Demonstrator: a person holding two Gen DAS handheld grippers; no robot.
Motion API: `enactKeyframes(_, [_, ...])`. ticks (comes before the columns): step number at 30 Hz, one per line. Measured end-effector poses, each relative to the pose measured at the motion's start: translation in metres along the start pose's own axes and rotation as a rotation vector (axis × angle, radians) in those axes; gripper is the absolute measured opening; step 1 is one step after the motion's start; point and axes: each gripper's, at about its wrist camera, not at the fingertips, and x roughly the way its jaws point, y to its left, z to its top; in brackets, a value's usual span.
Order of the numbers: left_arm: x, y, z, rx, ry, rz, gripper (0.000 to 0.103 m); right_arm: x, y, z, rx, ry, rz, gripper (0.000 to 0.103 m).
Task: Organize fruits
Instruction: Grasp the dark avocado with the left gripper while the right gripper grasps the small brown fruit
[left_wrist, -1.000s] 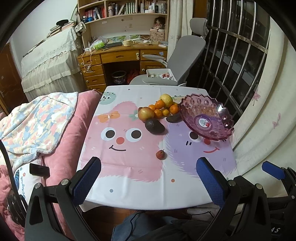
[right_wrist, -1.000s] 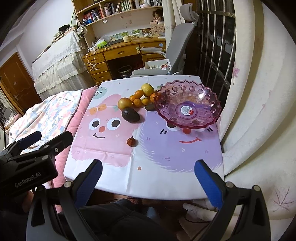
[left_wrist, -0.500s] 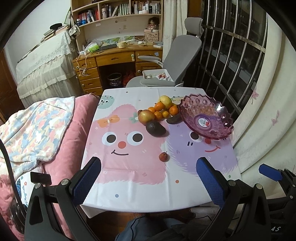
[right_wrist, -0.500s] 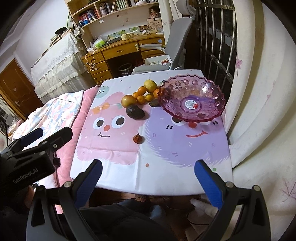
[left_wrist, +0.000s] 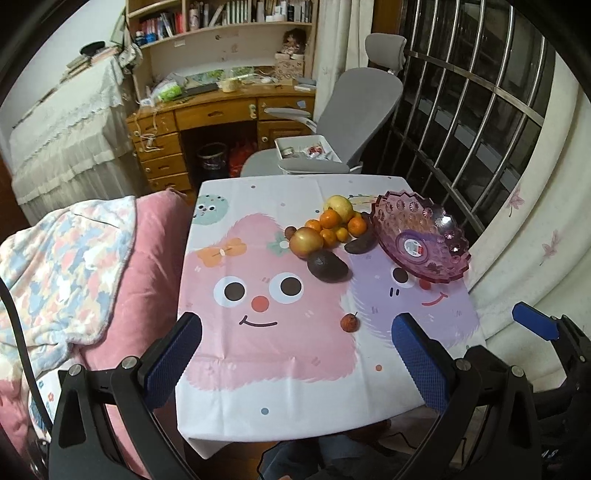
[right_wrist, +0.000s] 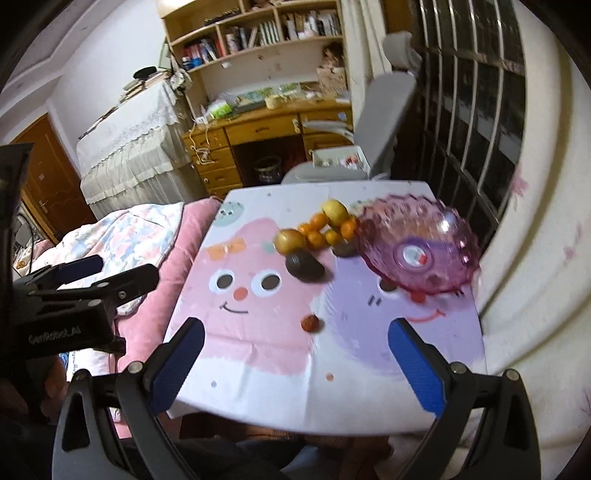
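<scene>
A purple glass bowl (left_wrist: 421, 238) stands empty at the table's far right; it also shows in the right wrist view (right_wrist: 419, 249). Left of it lies a heap of fruit: several small oranges (left_wrist: 330, 219), a yellow fruit (left_wrist: 340, 206), a golden apple (left_wrist: 306, 242), and a dark avocado (left_wrist: 327, 266). A small red fruit (left_wrist: 349, 322) lies alone mid-table. My left gripper (left_wrist: 295, 354) is open and empty above the near table edge. My right gripper (right_wrist: 295, 354) is open and empty, also near the front edge. The right wrist view is blurred.
The table wears a cartoon-face cloth (left_wrist: 258, 302). A pink bed with a blanket (left_wrist: 74, 258) abuts the table's left side. A grey office chair (left_wrist: 351, 122) and a wooden desk (left_wrist: 221, 110) stand behind. A barred window (left_wrist: 480, 110) and curtain are on the right.
Both grippers have pulled back and lifted, so the table sits lower and smaller in view. The right view has swung and blurred. The fruit and bowl have not moved.
</scene>
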Motion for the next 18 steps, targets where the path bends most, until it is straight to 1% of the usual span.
enactKeyframes(2, [0.007, 0.007, 0.005, 0.007, 0.008, -0.020, 0.102, 0.004, 0.007, 0.000, -0.018, -0.023, -0.003, 0.100])
enactKeyframes(4, [0.019, 0.013, 0.012, 0.004, 0.033, -0.039, 0.102, 0.010, 0.013, -0.002, -0.039, -0.030, -0.016, 0.100])
enactKeyframes(9, [0.055, 0.023, 0.031, -0.026, 0.118, -0.114, 0.102, 0.030, 0.015, -0.003, -0.049, 0.001, -0.036, 0.100])
enactKeyframes(11, [0.069, 0.024, 0.039, -0.027, 0.145, -0.118, 0.102, 0.038, 0.014, -0.003, -0.049, 0.010, -0.023, 0.100])
enactKeyframes(14, [0.091, 0.021, 0.050, -0.001, 0.182, -0.117, 0.102, 0.054, 0.010, -0.002, -0.046, 0.035, 0.005, 0.100])
enactKeyframes(18, [0.126, 0.012, 0.068, 0.029, 0.230, -0.117, 0.102, 0.078, 0.008, -0.002, -0.102, 0.040, 0.024, 0.100])
